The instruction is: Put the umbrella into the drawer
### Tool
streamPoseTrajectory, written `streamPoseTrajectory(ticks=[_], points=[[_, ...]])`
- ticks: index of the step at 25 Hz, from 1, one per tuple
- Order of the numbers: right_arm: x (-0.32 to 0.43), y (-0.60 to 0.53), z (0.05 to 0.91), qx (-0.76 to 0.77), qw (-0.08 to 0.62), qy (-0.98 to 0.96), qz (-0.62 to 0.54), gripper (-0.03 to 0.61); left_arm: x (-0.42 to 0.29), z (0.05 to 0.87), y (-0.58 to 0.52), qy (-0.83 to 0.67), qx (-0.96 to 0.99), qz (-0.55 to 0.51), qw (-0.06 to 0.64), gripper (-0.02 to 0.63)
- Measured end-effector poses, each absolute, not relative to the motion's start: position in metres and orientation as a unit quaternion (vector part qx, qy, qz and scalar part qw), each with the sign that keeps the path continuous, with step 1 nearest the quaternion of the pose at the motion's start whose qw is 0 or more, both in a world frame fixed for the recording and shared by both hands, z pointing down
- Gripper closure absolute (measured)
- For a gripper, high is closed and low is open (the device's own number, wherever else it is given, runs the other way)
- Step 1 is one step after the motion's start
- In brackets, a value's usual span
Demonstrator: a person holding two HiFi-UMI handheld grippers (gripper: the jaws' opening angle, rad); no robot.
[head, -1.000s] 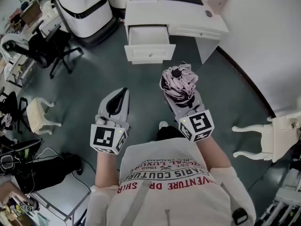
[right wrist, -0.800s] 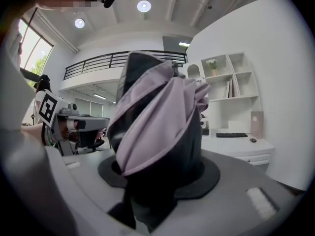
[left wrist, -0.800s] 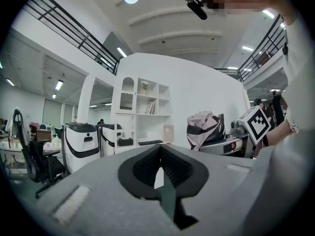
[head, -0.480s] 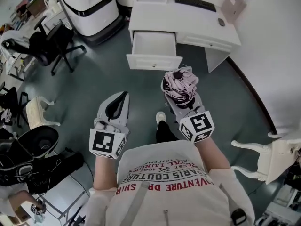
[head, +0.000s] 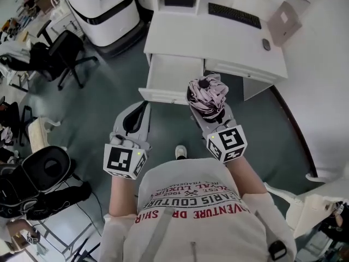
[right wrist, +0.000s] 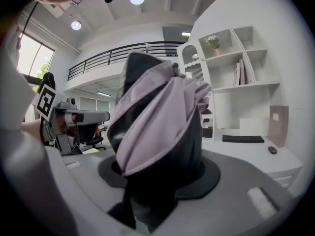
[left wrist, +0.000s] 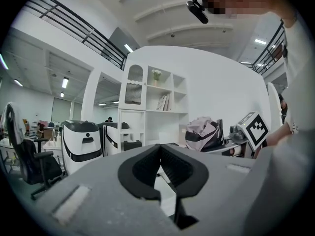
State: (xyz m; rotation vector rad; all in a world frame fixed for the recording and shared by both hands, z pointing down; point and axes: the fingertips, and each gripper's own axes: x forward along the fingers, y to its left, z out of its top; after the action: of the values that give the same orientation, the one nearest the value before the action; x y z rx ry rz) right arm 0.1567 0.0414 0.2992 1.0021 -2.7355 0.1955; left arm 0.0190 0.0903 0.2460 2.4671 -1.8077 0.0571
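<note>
Fingers (head: 226,117) of the right gripper (head: 209,111) are clamped on the folded umbrella (head: 206,94), which fills the gap between them. It is a pinkish-lilac bundle with dark panels, standing end-on with its dark tip cap toward the head camera. In the right gripper view the canopy folds bulge out above the pads. The left gripper (head: 145,106) is level beside it, its fingers narrowed until the tips meet, with nothing between them.

The umbrella is in the air just in front of the open drawer (head: 163,95) of the white table (head: 229,40). The drawer's white inside looks bare. I judge this to be the carry step, with the drop not yet begun. The next move calls for bringing the bundle over the drawer's front panel, tipping it so it lies along the drawer, lowering it and then letting the fingers part. The left gripper looks free to steady the drawer if needed.

As for writing, the person's shirt (head: 191,198) bears red print, upside down in the head view, where "PARIS COUTURE" and "1962" can be made out and the other lines are too small or cut off. Each gripper's cube shows a black-and-white square marker. I cannot see a brand on the umbrella, the keyboard (head: 235,15) or the drawer.
</note>
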Motion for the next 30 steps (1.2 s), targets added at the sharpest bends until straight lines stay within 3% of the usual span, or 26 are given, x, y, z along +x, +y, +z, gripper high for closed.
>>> streamPoseTrajectory(ticks=[18,30], points=[[0.102,-0.114,0.367,0.322,0.203,-0.92,0.097,0.365,-0.019,0.282,-0.08,-0.545,0.835,0.012,0.079,0.607],[0.037,-0.177,0.51,0.238,0.336,-0.901,0.136,0.365,-0.063,0.374,-0.16,-0.502,0.858,0.023,0.104,0.606]])
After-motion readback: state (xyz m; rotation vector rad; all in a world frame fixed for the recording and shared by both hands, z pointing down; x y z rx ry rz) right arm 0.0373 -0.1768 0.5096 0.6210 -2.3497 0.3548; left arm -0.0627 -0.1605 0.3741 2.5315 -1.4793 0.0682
